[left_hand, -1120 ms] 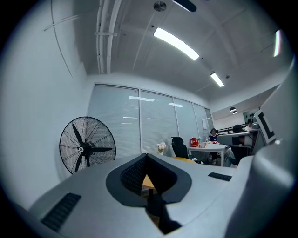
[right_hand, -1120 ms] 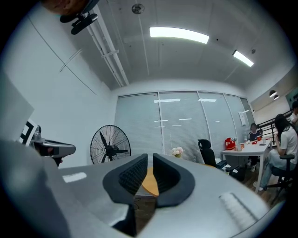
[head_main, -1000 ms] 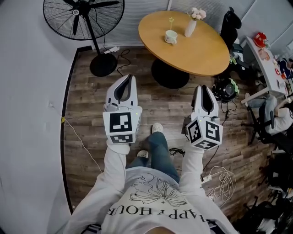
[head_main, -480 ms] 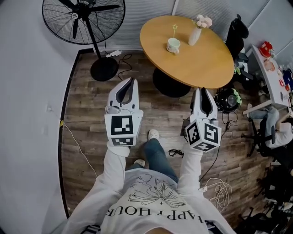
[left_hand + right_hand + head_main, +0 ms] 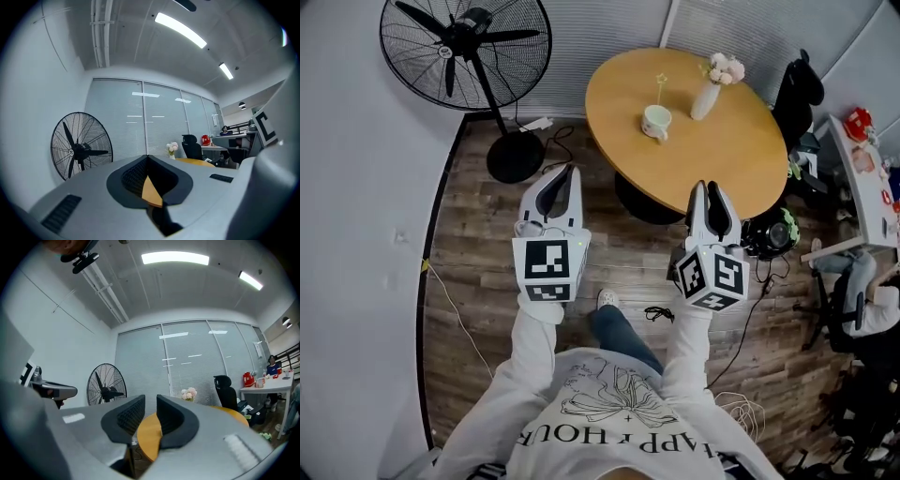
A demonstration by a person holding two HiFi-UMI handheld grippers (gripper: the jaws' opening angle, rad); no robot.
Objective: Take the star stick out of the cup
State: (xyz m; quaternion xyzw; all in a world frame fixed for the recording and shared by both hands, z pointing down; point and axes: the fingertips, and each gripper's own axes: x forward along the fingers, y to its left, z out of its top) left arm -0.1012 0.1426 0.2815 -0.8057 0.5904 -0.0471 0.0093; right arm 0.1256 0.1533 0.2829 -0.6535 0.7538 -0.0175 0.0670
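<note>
On the round wooden table (image 5: 741, 141) stands a white cup (image 5: 656, 122), and a thin stick topped with a yellow star (image 5: 659, 81) rises out of it. A white vase of pink flowers (image 5: 711, 92) is beside the cup. My left gripper (image 5: 570, 172) is held level over the floor, short of the table's left edge, its jaws shut and empty (image 5: 147, 158). Near the table's front edge is my right gripper (image 5: 710, 187). Its jaws have just been opening, and they stand apart with nothing between them (image 5: 150, 399).
A tall black floor fan (image 5: 464, 37) stands at the back left, with cables on the wooden floor by its base (image 5: 514, 145). A black chair (image 5: 792, 80) and a cluttered white desk (image 5: 867, 159) are to the right of the table. A grey wall runs along the left.
The person has walked towards the table, so it lies closer to both grippers. Both grippers moved forward together. The right jaws have parted a little.
</note>
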